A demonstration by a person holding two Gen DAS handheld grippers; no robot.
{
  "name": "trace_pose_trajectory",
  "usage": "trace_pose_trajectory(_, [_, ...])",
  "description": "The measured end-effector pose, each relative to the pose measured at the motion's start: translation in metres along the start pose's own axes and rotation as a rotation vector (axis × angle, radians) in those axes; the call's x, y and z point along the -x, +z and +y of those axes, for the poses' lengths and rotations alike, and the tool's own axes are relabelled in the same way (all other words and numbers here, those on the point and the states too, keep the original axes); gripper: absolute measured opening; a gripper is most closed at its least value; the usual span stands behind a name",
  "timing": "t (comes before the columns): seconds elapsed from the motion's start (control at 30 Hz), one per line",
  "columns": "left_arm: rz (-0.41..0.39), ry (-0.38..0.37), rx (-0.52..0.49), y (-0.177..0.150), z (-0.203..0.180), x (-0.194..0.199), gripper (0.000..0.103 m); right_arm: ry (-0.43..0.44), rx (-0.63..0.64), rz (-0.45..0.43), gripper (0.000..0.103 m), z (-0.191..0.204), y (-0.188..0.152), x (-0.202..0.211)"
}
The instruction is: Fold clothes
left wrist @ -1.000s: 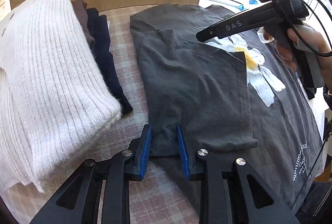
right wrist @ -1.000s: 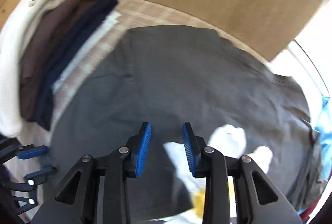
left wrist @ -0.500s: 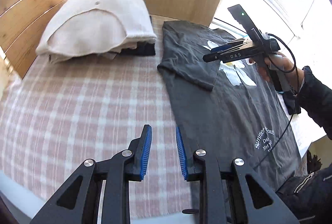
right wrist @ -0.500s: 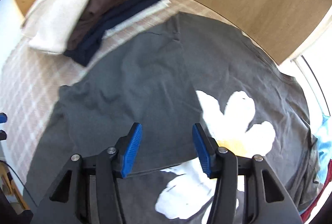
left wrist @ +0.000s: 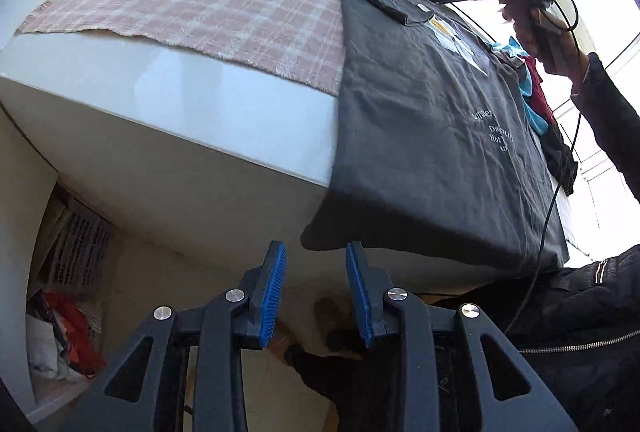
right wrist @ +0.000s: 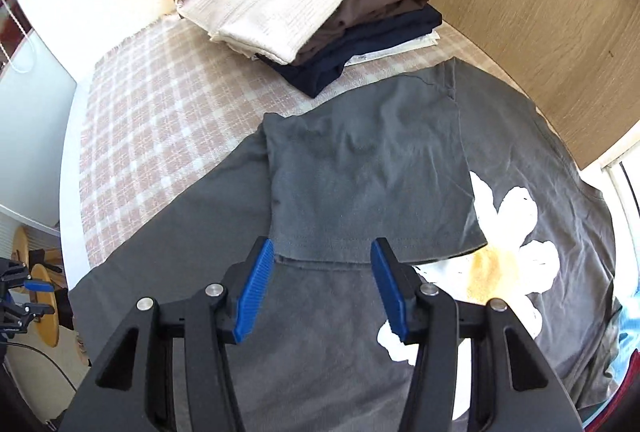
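The grey shirt (right wrist: 360, 171) is lying flat on the table (left wrist: 200, 119), one sleeve folded in, its bottom edge hanging over. It is looking soft and floppy, so pinching its corner (left wrist: 316, 236) seems best. The left gripper (left wrist: 316, 288) is opening below that corner, empty. The right gripper (right wrist: 322, 284) is hovering spread and empty.

Black gripper frames (left wrist: 316, 292), blue ribbed pads (right wrist: 254, 292), silver screws, black zipped sleeve (left wrist: 580, 336).
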State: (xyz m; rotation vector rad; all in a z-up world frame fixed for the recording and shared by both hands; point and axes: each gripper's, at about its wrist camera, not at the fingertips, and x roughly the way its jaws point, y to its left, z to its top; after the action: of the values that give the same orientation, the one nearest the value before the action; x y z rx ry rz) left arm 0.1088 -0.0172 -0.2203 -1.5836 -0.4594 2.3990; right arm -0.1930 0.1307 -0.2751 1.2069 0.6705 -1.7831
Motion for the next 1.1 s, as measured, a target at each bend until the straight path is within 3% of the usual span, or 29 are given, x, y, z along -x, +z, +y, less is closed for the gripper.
trace_pose_trajectory(0.23, [0.093,-0.161,-0.14,0.009,0.008,-0.036,0.035,-0.061,-0.008,0.021,0.05,0.019,-0.01,0.005])
trace_pose_trajectory(0.33, [0.113,-0.191,-0.186,0.012,0.007,-0.044,0.04,-0.083,-0.03,0.03,0.05,0.022,-0.02,0.01])
trace_pose_trajectory(0.47, [0.112,-0.238,-0.173,0.014,0.012,-0.051,0.04,-0.113,-0.035,0.051,0.05,0.032,-0.012,0.023])
trace_pose_trajectory(0.5, [0.106,-0.256,-0.16,0.014,0.014,-0.052,0.037,-0.112,-0.04,0.057,0.05,0.035,-0.007,0.028])
trace_pose_trajectory(0.6, [0.093,-0.309,-0.121,0.012,0.019,-0.054,0.005,-0.088,-0.079,0.075,0.05,0.035,0.002,0.061])
trace_pose_trajectory(0.67, [0.064,-0.311,-0.135,0.01,0.014,-0.049,0.004,-0.085,-0.13,0.084,0.05,0.025,0.017,0.083])
trace_pose_trajectory(0.77, [0.021,-0.298,-0.154,0.01,0.002,-0.036,0.004,-0.063,-0.242,0.087,0.05,-0.024,0.024,0.154])
trace_pose_trajectory(0.9, [-0.018,-0.291,-0.148,0.012,-0.014,-0.016,0.004,-0.029,-0.409,0.141,0.05,-0.071,0.074,0.13])
trace_pose_trajectory(1.1, [-0.061,-0.281,-0.164,0.017,-0.029,0.008,0.004,-0.061,-0.462,0.27,0.05,-0.077,0.117,0.057])
